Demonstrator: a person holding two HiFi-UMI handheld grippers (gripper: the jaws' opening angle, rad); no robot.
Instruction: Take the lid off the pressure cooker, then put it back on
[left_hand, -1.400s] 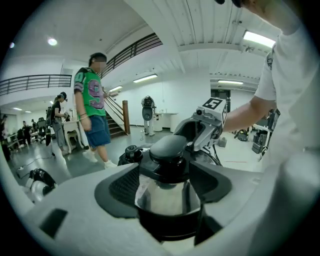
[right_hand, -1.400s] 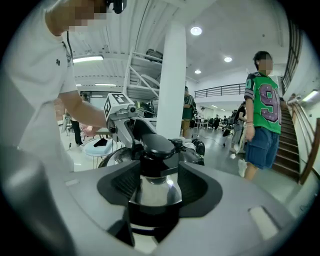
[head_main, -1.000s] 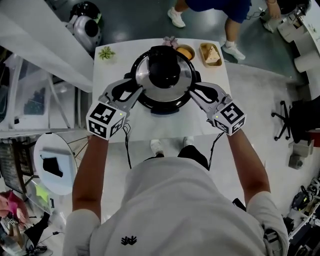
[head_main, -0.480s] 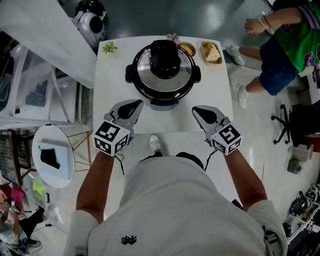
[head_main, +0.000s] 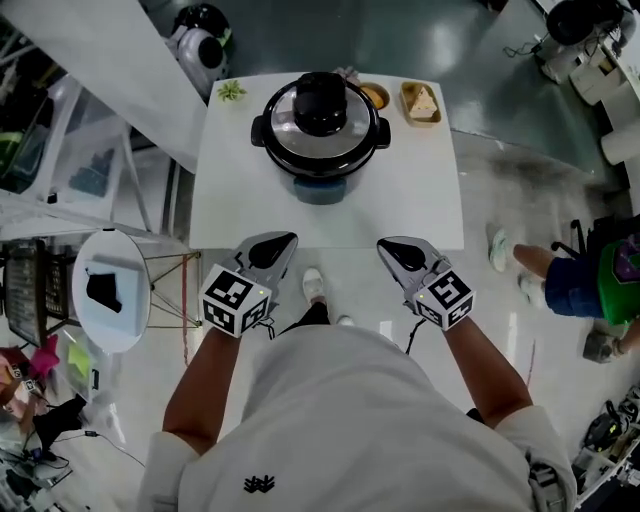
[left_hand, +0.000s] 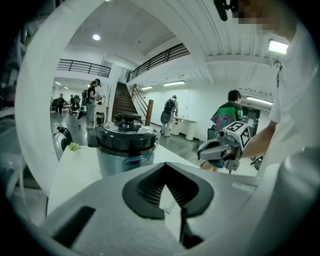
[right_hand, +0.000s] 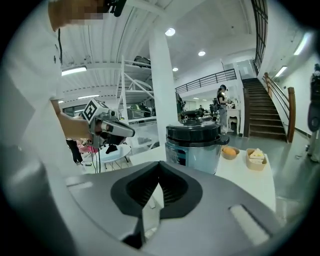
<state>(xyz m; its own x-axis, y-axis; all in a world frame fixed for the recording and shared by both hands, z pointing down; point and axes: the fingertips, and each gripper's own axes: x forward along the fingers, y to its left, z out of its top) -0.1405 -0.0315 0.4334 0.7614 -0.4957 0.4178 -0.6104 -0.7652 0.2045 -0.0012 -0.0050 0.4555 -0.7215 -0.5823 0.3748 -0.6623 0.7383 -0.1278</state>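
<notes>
Both grippers are pressed together and empty. The left gripper (head_main: 287, 241) and the right gripper (head_main: 383, 245) are held side by side at the near edge of the surface (head_main: 240, 200), well short of the cooker (head_main: 320, 150), and each gripper's own view shows its jaws closed with nothing between them.

The cooker stands toward the far side of the white surface with its lid (head_main: 320, 112) on. Its black knob is on top and its black side handles stick out left and right. A small green plant (head_main: 231, 92) sits at the far left corner. To the right of the cooker are a bowl (head_main: 373, 96) holding something orange and a small tray (head_main: 420, 103) with pale food in it. The near half of the surface is bare.

The floor (head_main: 520, 190) around it is grey and glossy. A round white side table (head_main: 110, 315) stands to the left with a dark object on it. A person in a green top (head_main: 600, 280) is at the right edge of the head view. Behind the cooker, the right gripper view shows a dark staircase (right_hand: 265, 107), a white column (right_hand: 161, 95), a railed upper walkway and ceiling lights, with people standing farther back.
</notes>
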